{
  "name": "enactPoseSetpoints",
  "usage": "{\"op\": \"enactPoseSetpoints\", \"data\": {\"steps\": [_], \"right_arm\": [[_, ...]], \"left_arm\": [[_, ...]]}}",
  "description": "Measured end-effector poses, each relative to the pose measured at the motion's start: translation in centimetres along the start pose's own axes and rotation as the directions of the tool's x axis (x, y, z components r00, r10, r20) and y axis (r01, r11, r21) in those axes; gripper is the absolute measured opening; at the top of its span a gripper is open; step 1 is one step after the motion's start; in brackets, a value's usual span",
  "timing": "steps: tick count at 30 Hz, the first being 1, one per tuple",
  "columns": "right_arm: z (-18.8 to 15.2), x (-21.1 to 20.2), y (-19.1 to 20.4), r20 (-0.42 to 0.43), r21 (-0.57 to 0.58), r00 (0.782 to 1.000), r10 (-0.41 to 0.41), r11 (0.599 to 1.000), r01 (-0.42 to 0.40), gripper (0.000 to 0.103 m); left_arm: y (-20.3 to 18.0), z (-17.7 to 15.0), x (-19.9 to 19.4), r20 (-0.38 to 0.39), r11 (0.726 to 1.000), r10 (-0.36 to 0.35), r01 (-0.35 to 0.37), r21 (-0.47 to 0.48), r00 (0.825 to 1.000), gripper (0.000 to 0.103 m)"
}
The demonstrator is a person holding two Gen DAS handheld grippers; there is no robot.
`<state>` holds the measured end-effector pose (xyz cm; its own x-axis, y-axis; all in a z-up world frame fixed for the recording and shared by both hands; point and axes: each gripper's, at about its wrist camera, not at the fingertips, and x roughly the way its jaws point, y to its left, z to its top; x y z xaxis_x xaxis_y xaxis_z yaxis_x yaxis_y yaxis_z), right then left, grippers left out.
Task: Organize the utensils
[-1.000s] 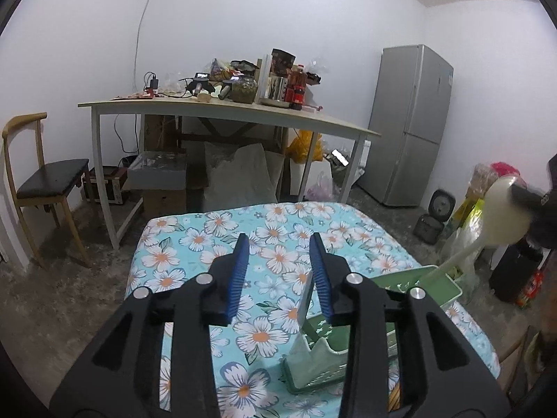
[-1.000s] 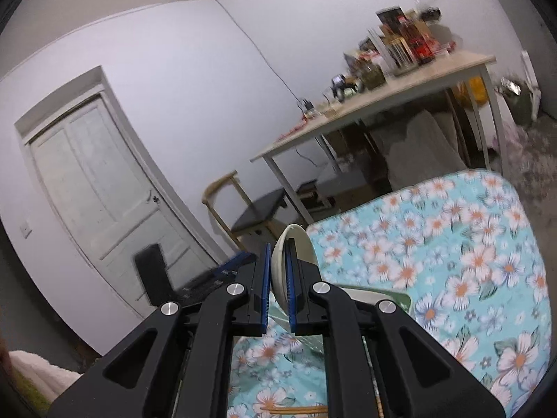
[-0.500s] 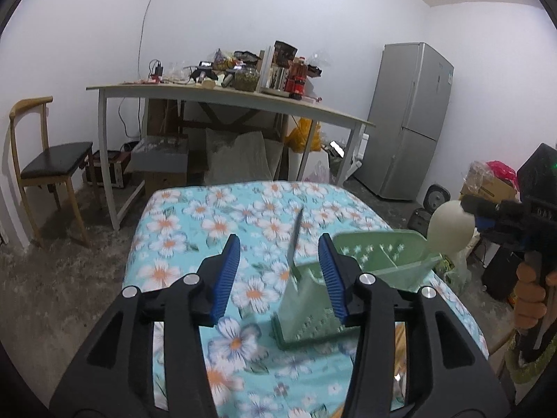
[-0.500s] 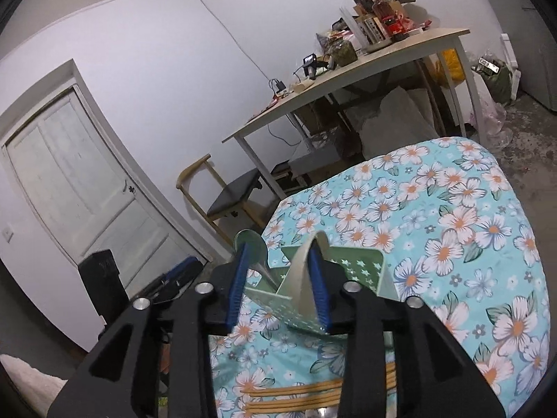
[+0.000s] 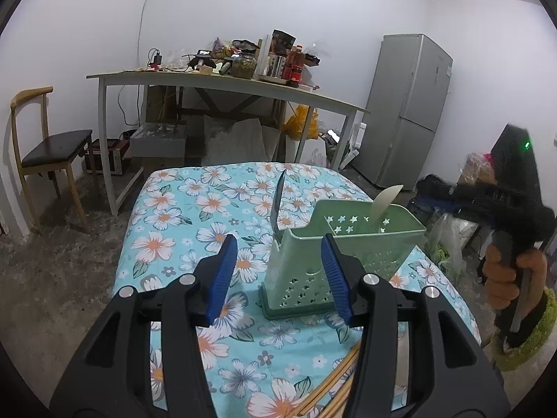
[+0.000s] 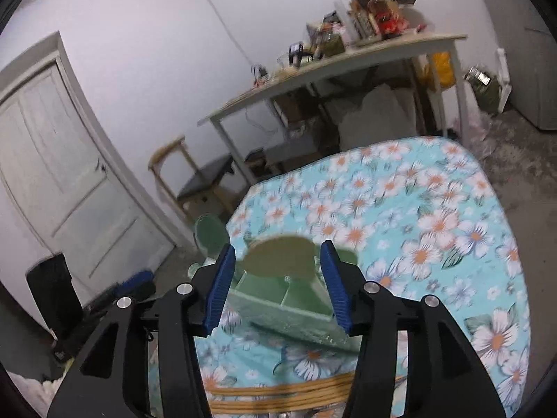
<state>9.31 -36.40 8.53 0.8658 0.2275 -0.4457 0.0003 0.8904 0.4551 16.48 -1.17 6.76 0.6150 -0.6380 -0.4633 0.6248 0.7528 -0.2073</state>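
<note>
The left hand-held gripper point(image 5: 278, 275) has just been opening and stands fairly wide, its blue pads point(image 5: 220, 278) clear of everything; the near corner of the green utensil caddy point(image 5: 344, 244) shows in the gap beyond them but nothing is held. The right hand-held gripper point(image 6: 276, 284) has also just been opening and is now fairly wide, with the cream spoon point(image 6: 280, 259) between its pads but touching neither.

The caddy stands upright on a tabletop covered by a turquoise flowered cloth point(image 5: 209, 209). A knife point(image 5: 278, 205) stands blade up at the caddy's far left corner, tilted slightly. The cream spoon point(image 5: 383, 202) stands in a right-hand compartment, its bowl poking above the rim. From the right wrist a green spoon point(image 6: 210, 237) also rises at the caddy's left end, though that view is blurred. A bundle of bamboo chopsticks point(image 6: 278, 393) lies flat on the cloth just in front of the caddy, under the gripper fingers.

At the right edge of the left wrist view, a person's hand point(image 5: 504, 275) grips the handle of the other device.
</note>
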Motion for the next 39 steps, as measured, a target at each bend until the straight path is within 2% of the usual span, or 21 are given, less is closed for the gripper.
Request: {"op": "enactPoseSetpoints", "data": {"steps": [4,9,19,26,29,33,39], "right_arm": [[0.5,-3.0,-0.7,0.085,0.021,0.996,0.019,1.000,-0.020,0.051],[-1.4,-5.8,-1.1,0.106,0.048,0.994,0.012,0.999,-0.017,0.051],[-10.7,-5.4,-4.1,-0.045,0.188,0.997,-0.060,0.980,0.068,0.051],[-14.2,-5.3,-6.0,-0.105,0.228,0.988,-0.114,0.964,0.136,0.051],[-15.0,-5.4,-6.6,-0.119,0.241,0.985,-0.126,0.958,0.152,0.051],[-15.6,-5.9,-7.3,-0.120,0.263,0.984,-0.132,0.951,0.160,0.051],[-15.8,-5.5,-8.2,-0.130,0.284,0.984,-0.124,0.946,0.157,0.051]], "left_arm": [[-0.2,-0.2,-0.1,0.000,1.000,-0.008,0.008,0.006,1.000,0.049],[-0.8,-0.9,0.0,-0.012,0.999,-0.031,0.031,0.011,0.999,0.049],[-3.4,-4.5,1.2,-0.122,0.995,-0.081,0.088,0.049,0.989,0.050],[-6.6,-8.2,1.5,-0.207,0.982,-0.130,0.155,0.110,0.970,0.051],[-8.1,-9.9,1.6,-0.243,0.970,-0.158,0.197,0.143,0.957,0.051],[-10.8,-12.1,1.6,-0.282,0.939,-0.164,0.237,0.249,0.945,0.051],[-14.0,-14.3,2.6,-0.298,0.883,-0.112,0.233,0.407,0.948,0.051]]}}
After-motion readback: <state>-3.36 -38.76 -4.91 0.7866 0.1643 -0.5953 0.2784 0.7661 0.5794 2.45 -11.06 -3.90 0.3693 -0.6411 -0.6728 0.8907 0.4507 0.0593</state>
